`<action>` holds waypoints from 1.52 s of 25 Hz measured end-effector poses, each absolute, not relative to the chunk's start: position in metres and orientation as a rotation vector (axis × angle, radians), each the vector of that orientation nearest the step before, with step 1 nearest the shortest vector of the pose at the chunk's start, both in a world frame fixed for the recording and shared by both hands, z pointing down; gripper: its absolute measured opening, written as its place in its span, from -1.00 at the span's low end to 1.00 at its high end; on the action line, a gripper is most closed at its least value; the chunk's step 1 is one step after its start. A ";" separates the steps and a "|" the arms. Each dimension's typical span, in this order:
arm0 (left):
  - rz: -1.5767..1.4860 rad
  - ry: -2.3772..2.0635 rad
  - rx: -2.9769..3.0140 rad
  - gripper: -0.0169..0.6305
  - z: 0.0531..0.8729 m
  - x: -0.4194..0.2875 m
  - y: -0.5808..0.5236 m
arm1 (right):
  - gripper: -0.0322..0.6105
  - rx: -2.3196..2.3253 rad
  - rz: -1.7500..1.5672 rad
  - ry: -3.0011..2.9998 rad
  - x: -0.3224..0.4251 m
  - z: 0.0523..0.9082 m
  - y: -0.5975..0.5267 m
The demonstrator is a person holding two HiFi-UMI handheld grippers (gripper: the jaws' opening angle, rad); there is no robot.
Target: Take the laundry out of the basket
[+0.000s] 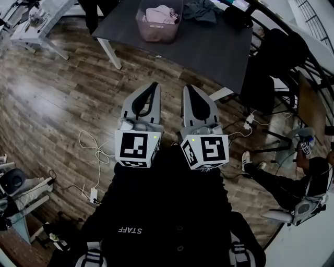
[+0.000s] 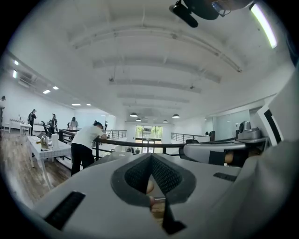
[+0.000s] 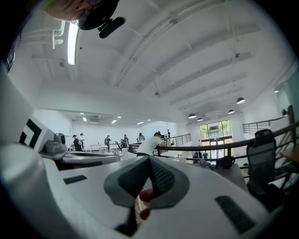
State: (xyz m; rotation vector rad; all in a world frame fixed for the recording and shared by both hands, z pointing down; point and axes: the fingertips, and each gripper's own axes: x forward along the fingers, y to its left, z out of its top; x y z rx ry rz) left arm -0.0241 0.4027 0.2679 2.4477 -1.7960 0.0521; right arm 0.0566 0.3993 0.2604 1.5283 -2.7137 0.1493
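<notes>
**Ana:** Head view first. Where was the basket?

**Me:** At twelve o'clock from me. The pink basket stood on the dark table, and the laundry was heaped inside it, with pale pink pieces on top. A dark garment lay on the table just beside it, toward one o'clock.

**Ana:** And where were you holding your tools?

**Me:** Low and central, over the wooden floor, well apart from the basket. My left gripper pointed toward twelve. My right gripper sat just beside it, on its three o'clock side, pointing the same way.

**Ana:** Did either one have cloth in it?

**Me:** No. In the left gripper view my jaws were pressed fully together, tips meeting, with nothing caught between them. Beyond them, at nine o'clock, a person leaned on a railing. In the right gripper view my jaws were likewise closed tip to tip and held nothing.
</notes>
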 end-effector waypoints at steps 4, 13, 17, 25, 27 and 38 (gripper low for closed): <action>0.069 -1.787 2.433 -0.95 0.276 -0.039 0.402 | -0.85 1.520 0.153 -2.693 0.044 0.267 0.397; 0.095 -1.785 2.392 -0.95 0.295 -0.075 0.390 | -0.85 1.497 0.186 -2.703 0.014 0.278 0.382; 0.060 -1.681 2.411 -0.95 0.297 -0.075 0.381 | -0.86 1.484 0.204 -2.708 0.007 0.282 0.374; 0.073 -1.665 2.393 -0.95 0.314 -0.068 0.338 | -0.85 1.520 0.248 -2.666 0.018 0.304 0.329; 0.075 -1.666 2.387 -0.95 0.318 -0.066 0.319 | -0.85 1.532 0.249 -2.667 0.022 0.306 0.307; 0.057 -1.731 2.351 -0.95 0.301 -0.072 0.161 | -0.85 1.506 0.225 -2.713 0.027 0.290 0.142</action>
